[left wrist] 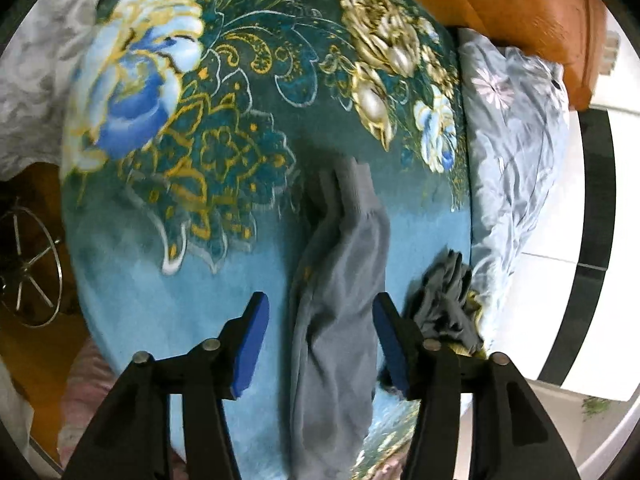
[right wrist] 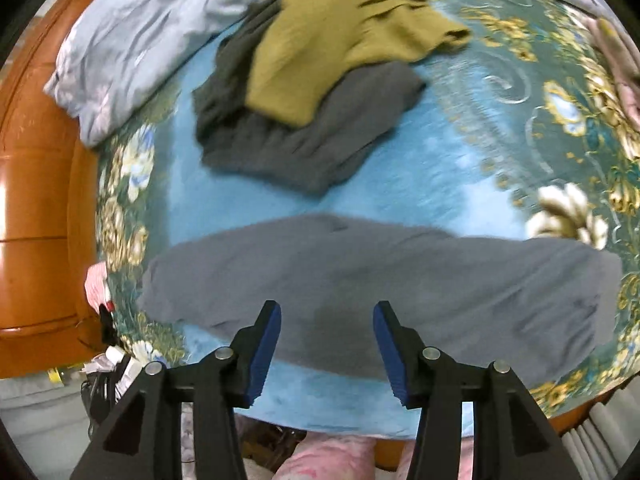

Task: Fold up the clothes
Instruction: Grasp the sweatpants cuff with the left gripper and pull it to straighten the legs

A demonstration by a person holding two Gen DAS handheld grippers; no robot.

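Observation:
Grey trousers (right wrist: 360,284) lie folded lengthwise into a long strip across the blue floral blanket (right wrist: 440,184). In the left wrist view the same grey trousers (left wrist: 340,300) run away from me, cuffed end farthest. My left gripper (left wrist: 320,340) is open and empty, its jaws hovering either side of the strip. My right gripper (right wrist: 326,344) is open and empty, above the strip's near edge. Behind lies a pile: an olive-green garment (right wrist: 332,40) on top of a dark grey one (right wrist: 304,140).
A pale grey floral duvet (right wrist: 132,40) is bunched at the bed's edge, also in the left wrist view (left wrist: 516,152). An orange wooden bed frame (right wrist: 36,200) borders the bed. A crumpled dark garment (left wrist: 444,304) lies by the duvet. White tiled floor (left wrist: 560,280) lies beyond.

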